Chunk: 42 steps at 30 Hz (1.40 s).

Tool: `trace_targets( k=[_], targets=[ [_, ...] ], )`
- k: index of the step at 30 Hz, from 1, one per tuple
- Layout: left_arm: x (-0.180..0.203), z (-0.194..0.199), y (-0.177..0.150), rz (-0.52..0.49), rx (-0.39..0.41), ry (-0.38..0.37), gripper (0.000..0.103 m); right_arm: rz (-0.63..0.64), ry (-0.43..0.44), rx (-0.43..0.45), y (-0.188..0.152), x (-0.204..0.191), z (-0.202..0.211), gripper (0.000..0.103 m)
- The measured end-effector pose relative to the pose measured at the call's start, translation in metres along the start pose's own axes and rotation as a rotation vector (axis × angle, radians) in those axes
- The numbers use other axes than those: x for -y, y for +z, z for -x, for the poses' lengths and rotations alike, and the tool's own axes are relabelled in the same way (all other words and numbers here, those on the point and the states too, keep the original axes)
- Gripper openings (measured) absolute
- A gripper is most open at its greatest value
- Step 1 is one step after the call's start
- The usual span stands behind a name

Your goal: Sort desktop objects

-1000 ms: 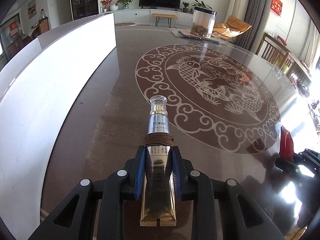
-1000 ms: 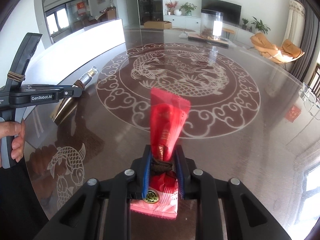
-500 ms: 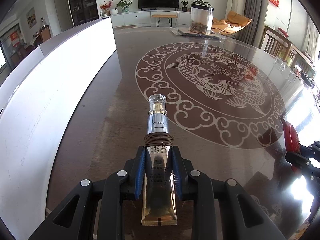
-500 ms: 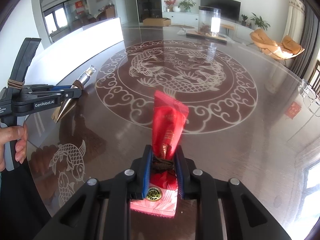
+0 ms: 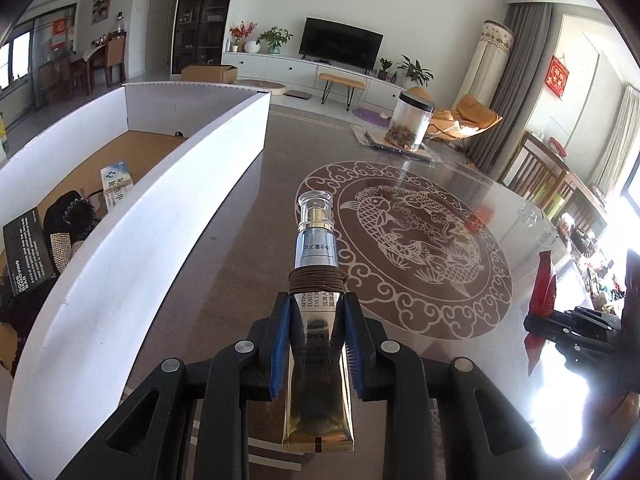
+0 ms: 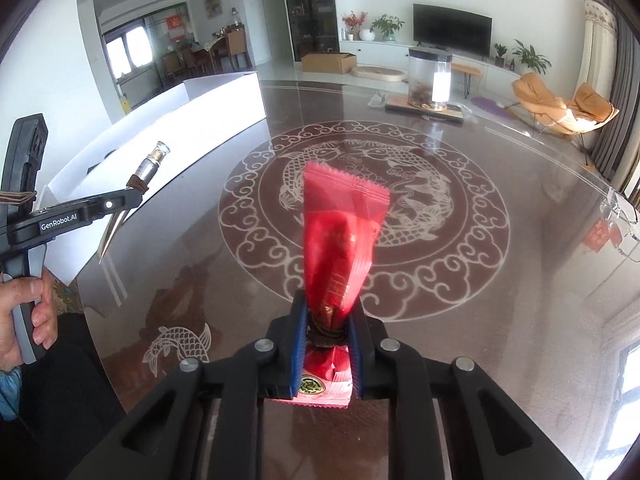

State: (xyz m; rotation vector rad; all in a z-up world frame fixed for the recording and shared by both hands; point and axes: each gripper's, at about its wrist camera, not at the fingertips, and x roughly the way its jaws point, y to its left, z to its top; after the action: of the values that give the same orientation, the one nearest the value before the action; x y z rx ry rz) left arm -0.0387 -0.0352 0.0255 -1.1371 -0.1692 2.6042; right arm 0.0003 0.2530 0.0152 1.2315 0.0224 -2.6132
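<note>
The left gripper (image 5: 316, 312) is clamped on a gold cosmetic tube (image 5: 318, 364), its blue pads pressed against the tube's flattened lower body. The tube points forward and away from the camera, its silver neck and clear cap (image 5: 315, 204) raised above the glossy table (image 5: 224, 264); a coil of thin brown cord (image 5: 317, 280) is wound round it just ahead of the fingertips. To the left of the tube stands a white-walled box (image 5: 160, 208), open at the top, with a black card, a dark beaded item and a small blue-and-white packet lying on its brown floor.

The right gripper (image 6: 328, 320) is closed tight on a red snack packet (image 6: 340, 240), pinching it near its lower end where a dark band gathers the wrapper. The packet stands up and forward from the pads, its crimped top edge clear of the table, over the round fish medallion (image 6: 440, 216) set into the tabletop.

From the right wrist view, the person's left hand (image 6: 24, 320) grips the handle of the left gripper at the left edge, the gold tube angled up beside the white box. A clear jar (image 6: 430, 80) sits at the table's far side, well apart from both grippers.
</note>
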Motion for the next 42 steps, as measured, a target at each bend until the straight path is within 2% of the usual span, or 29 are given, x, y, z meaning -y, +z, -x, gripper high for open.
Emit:
trace_targets(
  k=[4,8,13,16,18,21,24,26,27,28,30,33,34,38,42],
  targets=[
    [-0.031,0.051,0.028,0.042,0.084,0.031,0.025,0.045,0.087,0.034,0.052,-0.022,0.003,0.019],
    [-0.085,0.089,0.055,0.085,0.122,0.148,0.025,0.139,0.202,0.092,0.125,-0.076,0.001,0.019],
    [-0.164,0.094,0.062,0.195,0.061,0.291,0.025,0.245,0.361,0.109,0.212,-0.176,-0.025,0.019],
    [-0.197,0.084,0.052,0.249,0.002,0.353,0.025,0.31,0.45,0.045,0.242,-0.243,-0.056,0.019],
    [-0.213,0.075,0.048,0.277,-0.032,0.372,0.025,0.353,0.489,-0.038,0.25,-0.284,-0.085,0.019],
    [-0.226,0.066,0.042,0.315,-0.067,0.385,0.026,0.401,0.493,-0.206,0.245,-0.329,-0.138,0.019],
    [-0.233,0.064,0.035,0.367,-0.085,0.409,0.027,0.426,0.515,-0.421,0.226,-0.354,-0.183,0.022],
    [-0.237,0.068,0.031,0.391,-0.092,0.428,0.048,0.455,0.499,-0.478,0.212,-0.361,-0.195,0.042],
    [-0.238,0.07,0.03,0.401,-0.092,0.437,0.071,0.474,0.485,-0.471,0.209,-0.362,-0.196,0.072],
    [-0.238,0.073,0.029,0.408,-0.089,0.458,0.082,0.486,0.475,-0.456,0.209,-0.361,-0.194,0.092],
    [-0.236,0.079,0.03,0.42,-0.078,0.469,0.089,0.477,0.458,-0.419,0.216,-0.354,-0.189,0.093],
    [-0.23,0.085,0.032,0.438,-0.088,0.489,0.093,0.463,0.413,-0.396,0.23,-0.342,-0.178,0.093],
    [-0.228,0.086,0.032,0.447,-0.087,0.489,0.102,0.469,0.39,-0.389,0.234,-0.339,-0.175,0.093],
    [-0.216,0.092,0.038,0.481,-0.093,0.531,0.103,0.515,0.29,-0.362,0.246,-0.329,-0.165,0.093],
    [-0.207,0.104,0.046,0.515,-0.068,0.632,0.103,0.573,0.233,-0.31,0.248,-0.324,-0.158,0.093]
  ],
)
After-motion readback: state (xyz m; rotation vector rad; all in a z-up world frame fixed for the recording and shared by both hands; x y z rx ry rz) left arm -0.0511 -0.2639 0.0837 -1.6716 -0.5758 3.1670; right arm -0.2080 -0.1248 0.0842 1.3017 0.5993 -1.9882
